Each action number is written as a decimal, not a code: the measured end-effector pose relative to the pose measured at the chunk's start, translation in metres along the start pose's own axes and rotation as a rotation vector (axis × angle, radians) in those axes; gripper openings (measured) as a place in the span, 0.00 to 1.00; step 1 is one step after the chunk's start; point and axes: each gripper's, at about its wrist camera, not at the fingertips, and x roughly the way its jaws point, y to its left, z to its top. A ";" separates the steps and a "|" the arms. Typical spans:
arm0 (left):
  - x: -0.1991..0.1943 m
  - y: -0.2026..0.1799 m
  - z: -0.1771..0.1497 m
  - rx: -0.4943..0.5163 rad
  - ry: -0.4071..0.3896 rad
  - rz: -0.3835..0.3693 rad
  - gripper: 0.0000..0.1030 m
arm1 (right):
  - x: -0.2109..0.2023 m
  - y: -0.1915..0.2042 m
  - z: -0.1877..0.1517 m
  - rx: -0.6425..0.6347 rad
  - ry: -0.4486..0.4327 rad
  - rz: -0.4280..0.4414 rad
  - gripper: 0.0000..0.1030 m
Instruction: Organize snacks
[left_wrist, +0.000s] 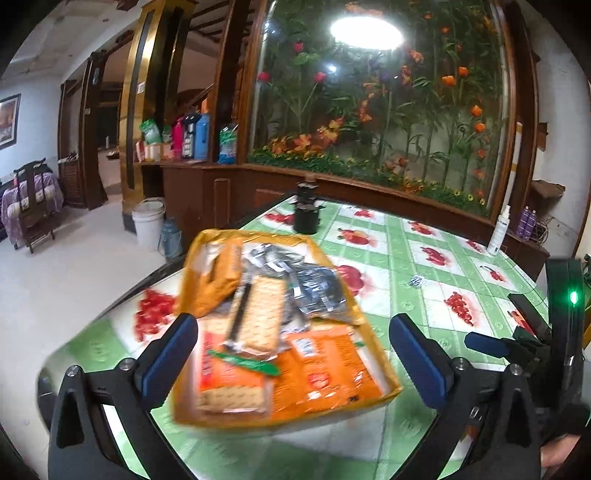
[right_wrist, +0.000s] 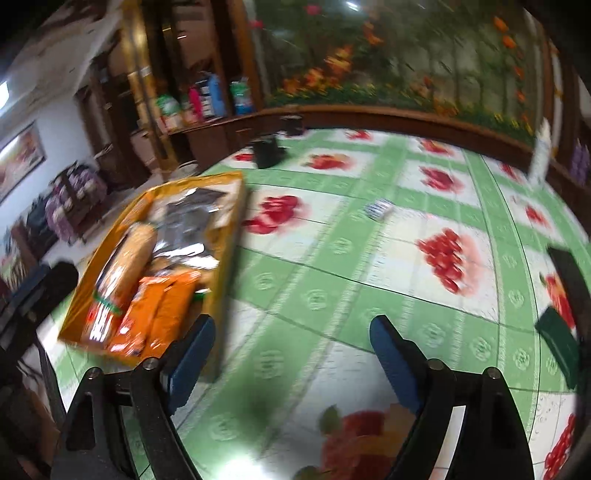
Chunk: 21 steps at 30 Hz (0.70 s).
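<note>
Both tongs gape wide, empty: left tongs (left_wrist: 293, 354) straddle the yellow tray (left_wrist: 384, 397), heaped with snack packets (left_wrist: 258, 314); right tongs (right_wrist: 291, 354) beside it. Only a small wrapper (right_wrist: 378, 208), seemingly, remains ahead on the tabletop (right_wrist: 369, 266).

Tray (left_wrist: 373, 397): yellow-orange. Snack packets (left_wrist: 325, 369): orange, silver. Tablecloth (right_wrist: 332, 258): green-white check, red fruit print. Gripper pads (right_wrist: 195, 354): blue.

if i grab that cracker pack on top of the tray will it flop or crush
The cracker pack looks flat and fairly stiff, so probably little flop. Its clear wrapper may be slippery, and crackers likely crack under a hard squeeze. It lies loosely on other packets in the orange tray, so it may slide.
</note>
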 end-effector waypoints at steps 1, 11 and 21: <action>-0.003 0.005 0.000 0.001 0.008 0.028 1.00 | 0.000 0.006 -0.001 -0.020 -0.002 -0.001 0.87; -0.016 0.053 -0.018 0.014 0.063 0.210 1.00 | -0.016 0.046 -0.013 -0.150 -0.070 0.059 0.87; -0.007 0.064 -0.023 -0.005 0.091 0.262 1.00 | -0.014 0.058 -0.019 -0.226 -0.067 0.062 0.95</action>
